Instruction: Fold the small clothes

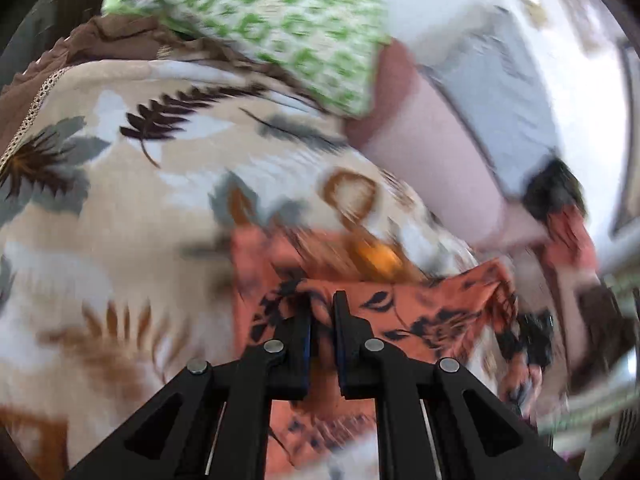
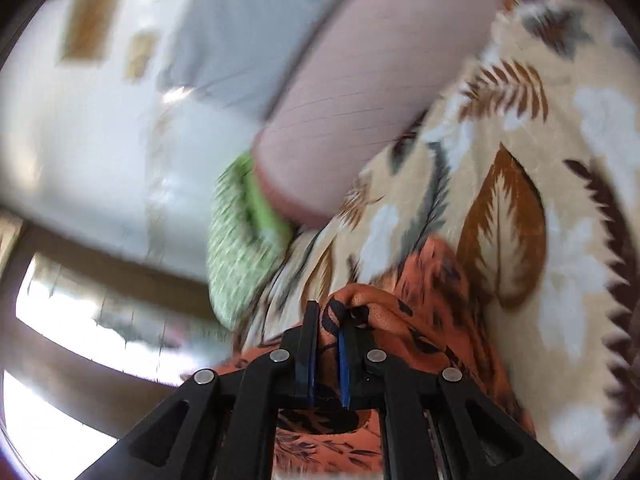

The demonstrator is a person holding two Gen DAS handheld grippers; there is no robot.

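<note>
An orange garment with a black leaf print (image 1: 424, 312) is stretched between both grippers above a beige bedspread printed with leaves (image 1: 120, 208). My left gripper (image 1: 322, 300) is shut on one edge of the garment, the cloth pinched between its black fingers. In the right wrist view my right gripper (image 2: 330, 310) is shut on a bunched corner of the same orange garment (image 2: 400, 316). Both views are blurred by fast motion. The rest of the garment hangs below the fingers.
A green-and-white patterned cloth (image 1: 256, 20) lies at the far edge of the bed, also the green cloth (image 2: 240, 240). A pink headboard or bolster (image 1: 424, 152) runs along the bedspread (image 2: 520, 200). A white wall with frames (image 2: 92, 20) and a window (image 2: 80, 312) lie beyond.
</note>
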